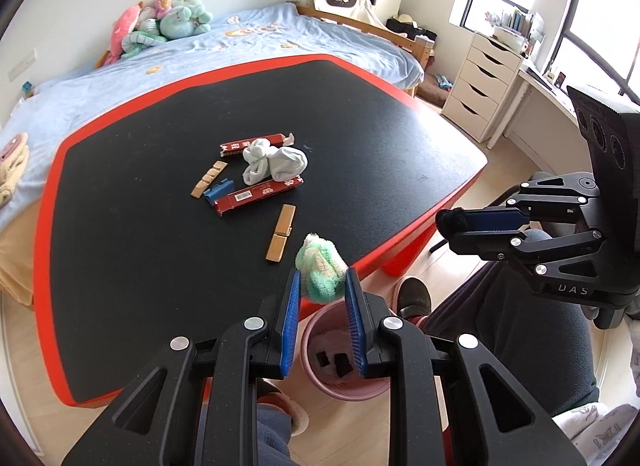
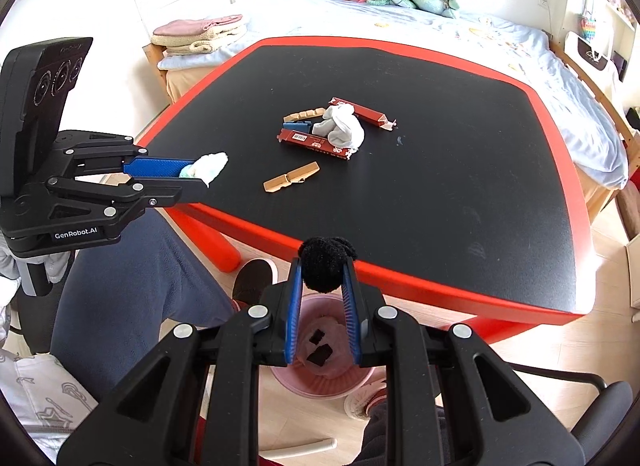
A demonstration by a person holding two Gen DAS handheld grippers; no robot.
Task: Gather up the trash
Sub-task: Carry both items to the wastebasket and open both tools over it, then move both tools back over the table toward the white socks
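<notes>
My left gripper [image 1: 322, 280] is shut on a green and cream fluffy ball [image 1: 320, 270], held above the pink trash bin [image 1: 320, 330] by the table's near edge; it also shows in the right wrist view [image 2: 202, 171]. My right gripper [image 2: 322, 270] is shut on a black fluffy ball [image 2: 324, 264] above the same bin [image 2: 360, 382], which holds dark scraps. On the black table [image 1: 140, 266] lie two red cartons [image 1: 256, 195], a white sock bundle [image 1: 276, 163], a blue clip [image 1: 218, 189] and wooden clothespins [image 1: 282, 231].
The table has a red rim [image 2: 460, 286] and red legs. A bed with plush toys [image 1: 160, 21] stands behind it, a white drawer unit [image 1: 484, 81] at right. The person's legs and slippers [image 1: 414, 296] are beside the bin.
</notes>
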